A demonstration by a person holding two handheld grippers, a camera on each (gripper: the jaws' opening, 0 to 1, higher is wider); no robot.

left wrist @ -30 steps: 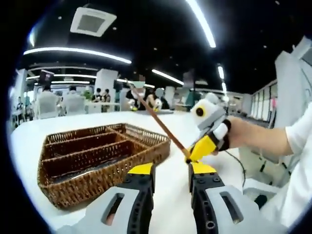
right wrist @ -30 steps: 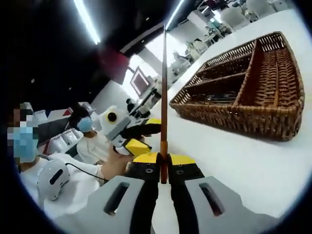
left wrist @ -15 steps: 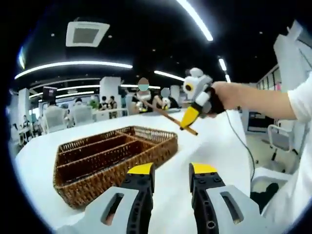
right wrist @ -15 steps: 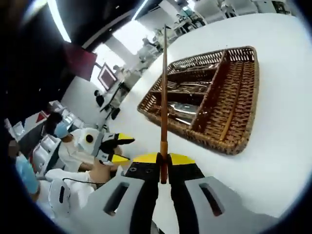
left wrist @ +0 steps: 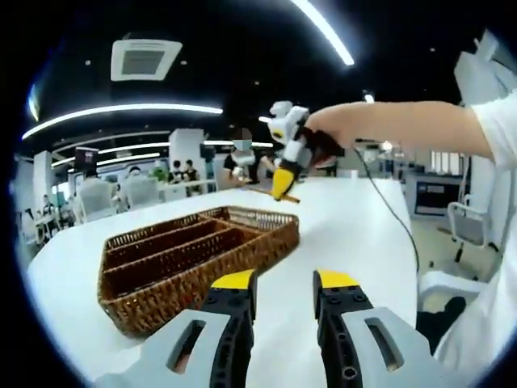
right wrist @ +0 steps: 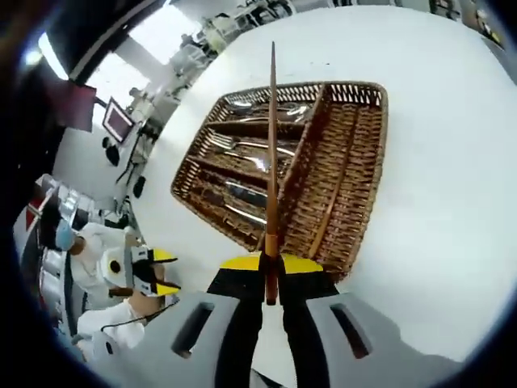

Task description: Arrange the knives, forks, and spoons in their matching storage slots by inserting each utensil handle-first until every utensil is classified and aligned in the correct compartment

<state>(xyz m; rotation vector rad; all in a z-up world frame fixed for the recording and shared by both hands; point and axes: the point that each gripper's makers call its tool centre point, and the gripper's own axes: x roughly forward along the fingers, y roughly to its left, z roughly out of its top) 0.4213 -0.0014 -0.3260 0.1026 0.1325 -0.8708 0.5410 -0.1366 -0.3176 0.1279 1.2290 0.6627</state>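
Right hand-held gripper [right wrist: 272,279] pinches a brown stick-like utensil [right wrist: 271,153], now lifted above the wicker tray [right wrist: 355,174] instead of beside it; the tray sits mid-desk [right wrist: 452,162], cutlery already in its left slots. Left hand-held gripper [left wrist: 276,284] hangs spread, empty, near the tray's near corner. Insertion looks next.
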